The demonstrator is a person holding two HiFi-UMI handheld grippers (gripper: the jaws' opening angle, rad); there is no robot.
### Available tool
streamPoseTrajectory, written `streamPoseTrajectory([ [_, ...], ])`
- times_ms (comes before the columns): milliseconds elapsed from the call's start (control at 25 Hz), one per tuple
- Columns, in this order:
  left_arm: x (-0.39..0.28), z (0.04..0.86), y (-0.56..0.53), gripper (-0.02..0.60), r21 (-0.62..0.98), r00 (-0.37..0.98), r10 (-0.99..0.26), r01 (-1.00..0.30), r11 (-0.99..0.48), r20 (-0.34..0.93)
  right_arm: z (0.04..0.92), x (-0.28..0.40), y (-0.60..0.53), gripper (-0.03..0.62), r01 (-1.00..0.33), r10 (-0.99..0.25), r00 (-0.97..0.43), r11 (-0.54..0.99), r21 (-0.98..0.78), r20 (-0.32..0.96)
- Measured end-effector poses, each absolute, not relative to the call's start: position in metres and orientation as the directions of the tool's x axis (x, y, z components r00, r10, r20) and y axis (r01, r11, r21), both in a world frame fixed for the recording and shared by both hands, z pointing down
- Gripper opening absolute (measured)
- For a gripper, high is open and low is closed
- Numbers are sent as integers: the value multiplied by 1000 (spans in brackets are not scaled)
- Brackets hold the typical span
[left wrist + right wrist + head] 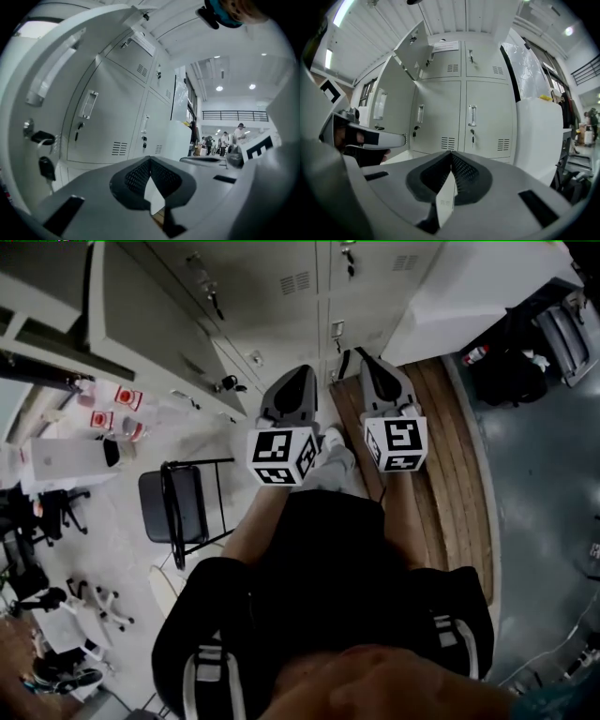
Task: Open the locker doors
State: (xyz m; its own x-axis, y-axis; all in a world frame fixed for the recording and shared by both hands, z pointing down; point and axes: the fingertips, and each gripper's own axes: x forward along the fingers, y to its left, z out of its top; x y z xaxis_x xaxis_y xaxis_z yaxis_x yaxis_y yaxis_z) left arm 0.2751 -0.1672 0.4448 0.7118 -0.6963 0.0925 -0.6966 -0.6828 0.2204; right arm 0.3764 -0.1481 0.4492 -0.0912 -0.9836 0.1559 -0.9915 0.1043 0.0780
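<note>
Adjoining grey lockers (272, 324), wooden slats (455, 474) beside smooth grey floor (539, 493).

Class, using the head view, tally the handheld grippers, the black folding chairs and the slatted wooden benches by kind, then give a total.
grippers: 2 (left gripper, right gripper)
black folding chair: 1
slatted wooden bench: 1
Total: 4
</note>
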Motion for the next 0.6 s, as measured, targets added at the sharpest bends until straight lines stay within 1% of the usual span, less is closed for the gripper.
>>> streamPoseTrajectory([
  [120, 296, 442, -190, 9, 232, 716, -694, -689, -686, 77, 453, 387, -166, 18, -990, -982, -99, 113, 79, 162],
  [320, 330, 441, -224, 9, 230, 706, -702, -702, -674, 94, 447, 418, -196, 18, -990, -980, -107, 120, 72, 168],
  [520, 349, 449, -252, 9, 224, 692, -712, -717, -660, 117, 438, 435, -228, 20, -989, -986, -142, 145, 33, 89],
  [600, 355, 450, -262, 9, 216, 688, -716, -722, -658, 118, 437, 437, -241, 20, -985, -983, -164, 167, 32, 81],
])
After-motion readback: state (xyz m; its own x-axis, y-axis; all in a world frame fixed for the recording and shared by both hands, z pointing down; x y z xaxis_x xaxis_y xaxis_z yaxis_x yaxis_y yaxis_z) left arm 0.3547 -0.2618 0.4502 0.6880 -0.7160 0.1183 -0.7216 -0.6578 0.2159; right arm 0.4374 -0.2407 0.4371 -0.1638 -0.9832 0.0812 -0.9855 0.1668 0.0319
